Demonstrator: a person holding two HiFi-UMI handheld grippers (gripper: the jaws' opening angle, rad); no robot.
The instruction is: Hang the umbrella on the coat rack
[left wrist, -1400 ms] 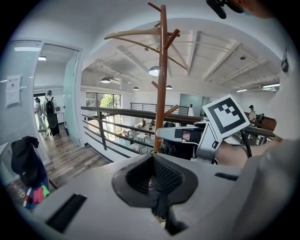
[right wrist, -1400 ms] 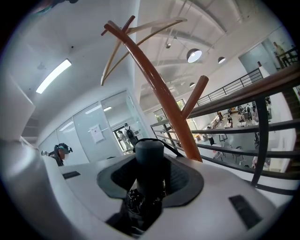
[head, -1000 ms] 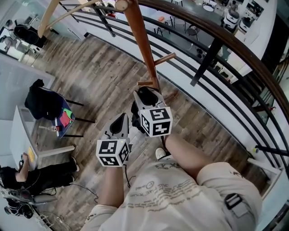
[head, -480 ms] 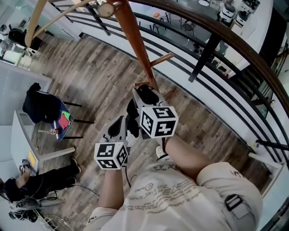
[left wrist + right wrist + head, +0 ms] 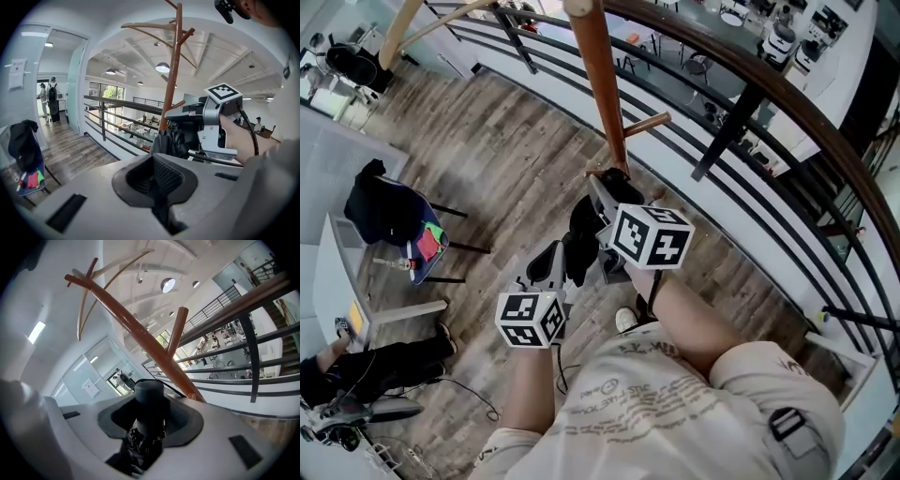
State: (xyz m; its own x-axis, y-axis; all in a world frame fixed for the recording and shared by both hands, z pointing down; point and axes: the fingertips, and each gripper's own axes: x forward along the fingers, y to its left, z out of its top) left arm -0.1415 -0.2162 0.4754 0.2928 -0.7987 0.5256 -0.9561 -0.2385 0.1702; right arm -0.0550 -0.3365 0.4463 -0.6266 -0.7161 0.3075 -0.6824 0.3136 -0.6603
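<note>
The wooden coat rack rises just beyond my hands, with a short peg sticking out to the right. My right gripper is close to the pole and shut on a folded black umbrella, whose body hangs to its left. In the right gripper view the umbrella's dark round handle stands between the jaws, with a thin black strap looping beside it, and the pole and a peg are right behind. My left gripper sits lower left, shut and empty, looking at the umbrella.
A dark curved railing with black bars runs behind the rack, and a lower floor lies beyond it. A chair with dark clothes stands at the left. A seated person is at the lower left. Wooden floor lies around the rack.
My right gripper has rolled and risen a little with the umbrella, its marker cube swinging to the right. The left gripper has stayed about where it was.
</note>
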